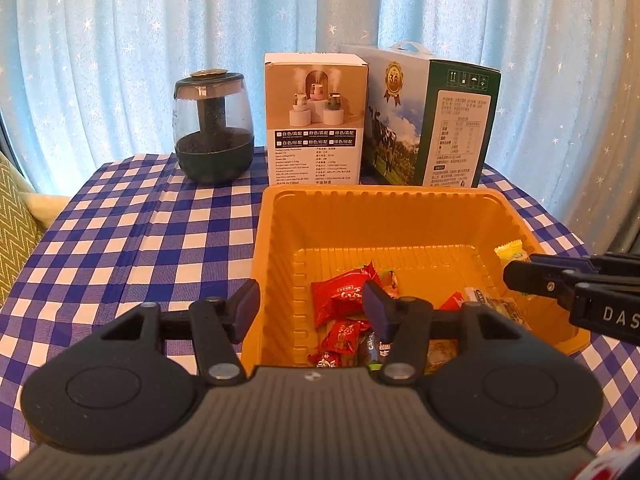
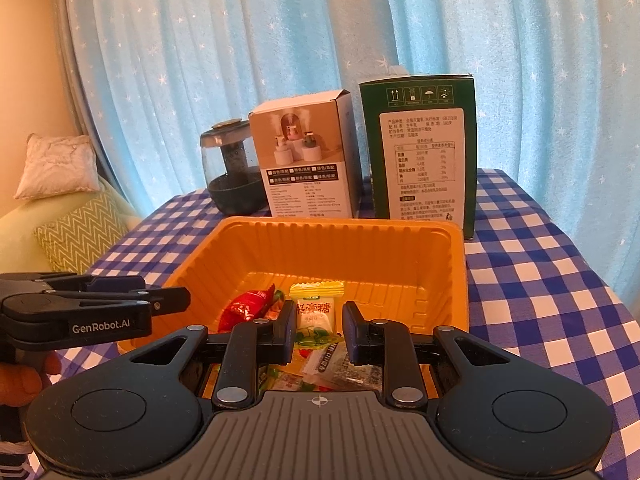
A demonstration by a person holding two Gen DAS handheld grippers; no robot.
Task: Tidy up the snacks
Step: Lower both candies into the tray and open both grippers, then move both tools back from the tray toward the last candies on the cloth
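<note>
Two tongs over one orange tray (image 1: pixel 280 216) of wrapped snacks, left tongs (image 1: pixel 312 306) apart and empty, right tongs (image 2: pixel 320 330) closed, empty, two boxes behind.

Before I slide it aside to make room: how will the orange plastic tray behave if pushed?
The orange ribbed plastic tray looks thin-walled, so probably light and flexible. It likely slides easily on the blue checked tablecloth, perhaps bunching it. Wide and low, it seems unlikely to tip.

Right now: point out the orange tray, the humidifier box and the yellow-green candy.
orange tray (image 1: pixel 400 216), left wrist view, inner back wall.
humidifier box (image 1: pixel 316 120), left wrist view, printed front face.
yellow-green candy (image 2: pixel 316 312), right wrist view, middle of wrapper.
</note>
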